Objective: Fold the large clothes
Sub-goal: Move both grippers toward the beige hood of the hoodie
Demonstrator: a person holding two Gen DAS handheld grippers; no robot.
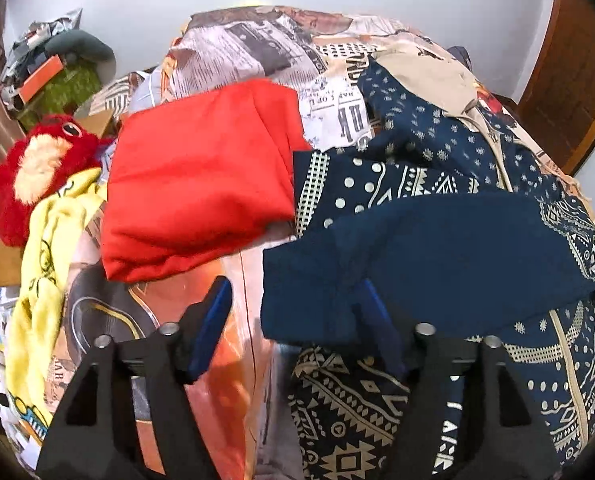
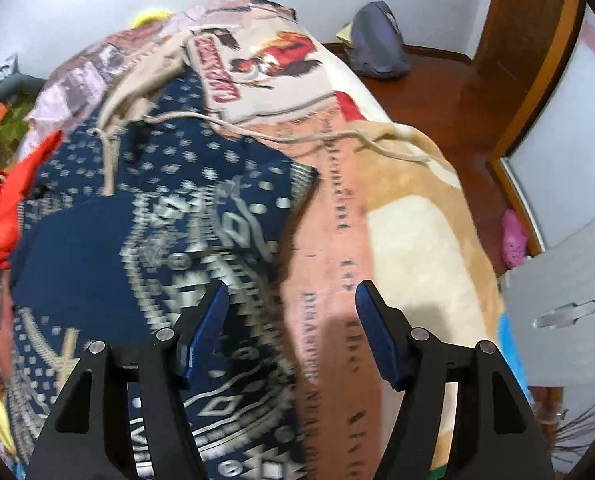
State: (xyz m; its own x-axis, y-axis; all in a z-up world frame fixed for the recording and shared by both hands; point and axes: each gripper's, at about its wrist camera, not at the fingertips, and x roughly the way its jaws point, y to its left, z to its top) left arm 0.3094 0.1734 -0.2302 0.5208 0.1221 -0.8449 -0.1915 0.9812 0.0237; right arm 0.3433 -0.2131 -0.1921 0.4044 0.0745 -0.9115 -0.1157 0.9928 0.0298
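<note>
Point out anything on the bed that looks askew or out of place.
The navy patterned garment lies crooked: one plain navy flap is folded over at an angle and drapes across a finger of the left gripper. Its drawstring trails loose onto the blanket.

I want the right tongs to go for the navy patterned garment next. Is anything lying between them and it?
Nothing visible blocks it. The right tongs hang open just above the navy patterned garment's right edge, one finger over the cloth, the other over the bedspread. Only a beige drawstring crosses its far end.
</note>
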